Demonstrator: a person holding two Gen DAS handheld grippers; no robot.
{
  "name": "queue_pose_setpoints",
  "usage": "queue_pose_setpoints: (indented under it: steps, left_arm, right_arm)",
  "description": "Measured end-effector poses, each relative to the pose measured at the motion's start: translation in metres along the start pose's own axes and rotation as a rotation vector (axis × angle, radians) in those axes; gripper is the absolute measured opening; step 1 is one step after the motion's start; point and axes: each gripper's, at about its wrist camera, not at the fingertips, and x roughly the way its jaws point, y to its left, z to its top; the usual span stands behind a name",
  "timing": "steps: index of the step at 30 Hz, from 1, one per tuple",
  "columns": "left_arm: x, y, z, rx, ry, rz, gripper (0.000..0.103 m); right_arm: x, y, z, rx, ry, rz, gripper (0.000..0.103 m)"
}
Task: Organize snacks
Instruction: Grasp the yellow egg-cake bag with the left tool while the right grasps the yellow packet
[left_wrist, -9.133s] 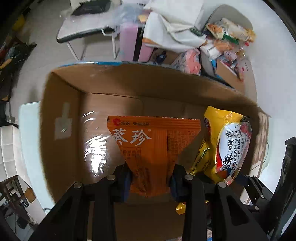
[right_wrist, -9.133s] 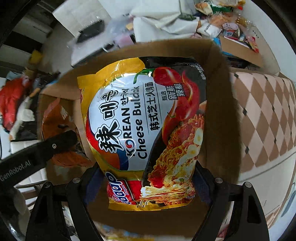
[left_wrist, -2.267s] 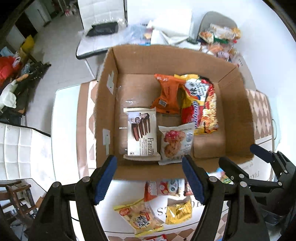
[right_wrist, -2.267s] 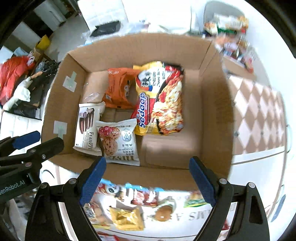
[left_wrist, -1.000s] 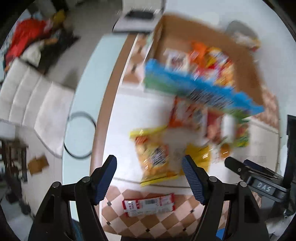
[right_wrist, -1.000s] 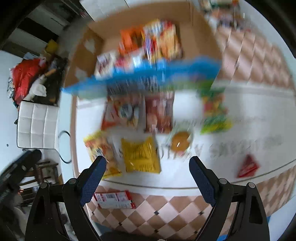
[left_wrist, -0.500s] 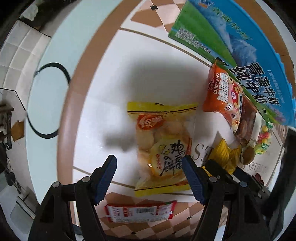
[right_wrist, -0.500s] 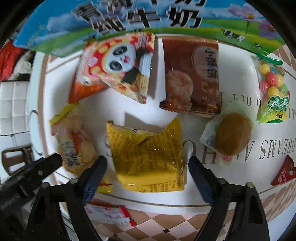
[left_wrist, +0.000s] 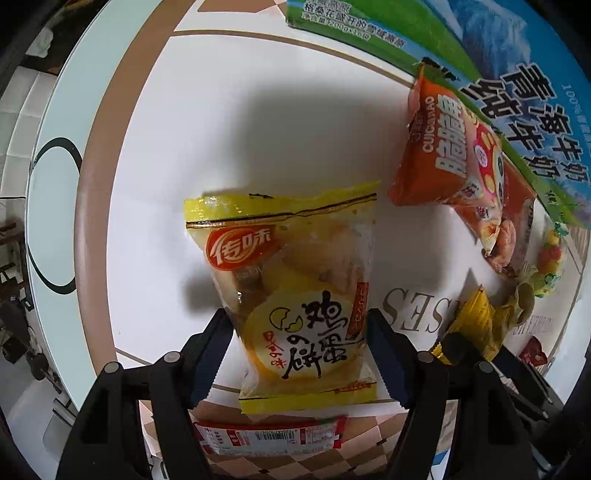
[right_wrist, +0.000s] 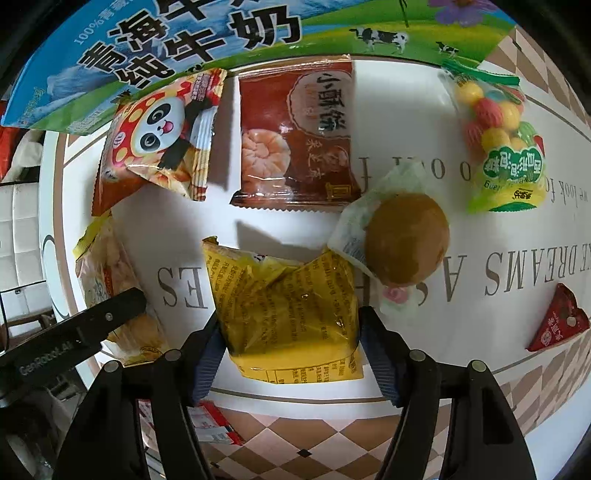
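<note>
My left gripper (left_wrist: 297, 354) is open with its blue pads on either side of a yellow egg-biscuit packet (left_wrist: 295, 288) that lies flat on the white table. My right gripper (right_wrist: 288, 350) is open around a crumpled yellow snack bag (right_wrist: 284, 310), also on the table. The egg-biscuit packet also shows at the left of the right wrist view (right_wrist: 110, 280), with the left gripper's finger over it. The blue-and-green side of the cardboard box (right_wrist: 177, 40) stands behind the snacks.
On the table lie a panda snack bag (right_wrist: 159, 136), a brown shrimp-cracker packet (right_wrist: 295, 136), a wrapped round brown bun (right_wrist: 404, 243), a bag of coloured candy balls (right_wrist: 498, 147), a small red triangular packet (right_wrist: 557, 321) and a red-white packet (left_wrist: 273, 435) at the near edge.
Both grippers left the box, swung down to the table and came in close. Each now straddles a yellow packet, jaws still open.
</note>
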Motion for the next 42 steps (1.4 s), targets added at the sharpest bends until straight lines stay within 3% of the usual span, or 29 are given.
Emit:
queue_pose_setpoints:
  steps: [6,9,17,19,27,29,32,34,42]
  left_arm:
    - [0.000,-0.015,0.005,0.057,-0.031,0.038,0.063]
    - [-0.003,-0.018,-0.005,0.101,-0.030,0.071,0.060]
    - [0.011,-0.018,-0.024,0.127,-0.017,0.098,0.066]
    - [0.016,-0.015,-0.023,0.123,-0.012,0.099,0.069]
    - [0.022,-0.032,-0.018,0.136,-0.032,0.120,0.069]
    - [0.013,-0.030,-0.017,0.134,-0.049,0.117,0.060]
    - [-0.007,-0.028,-0.024,0.147,-0.076,0.123,0.043]
    - [-0.011,-0.031,-0.028,0.153,-0.079,0.106,0.040]
    - [-0.033,-0.043,-0.049,0.182,-0.095,0.053,0.036]
  right_arm:
    - [0.003,0.017,0.002,-0.002,-0.005,-0.024,0.075]
    - [0.003,0.022,-0.006,-0.022,-0.002,-0.036,0.068]
    - [0.006,0.013,-0.017,-0.038,0.027,-0.049,0.065]
    - [0.007,0.012,-0.017,-0.023,0.041,-0.039,0.071]
    - [0.007,0.014,-0.010,-0.024,0.046,-0.067,0.074]
    - [0.008,0.021,-0.015,-0.041,0.033,-0.096,0.074]
    - [0.006,0.031,-0.022,-0.076,-0.010,-0.141,0.065]
    - [0.004,0.032,-0.027,-0.087,-0.018,-0.135,0.059]
    - [-0.019,0.008,-0.051,-0.061,-0.020,-0.066,0.055]
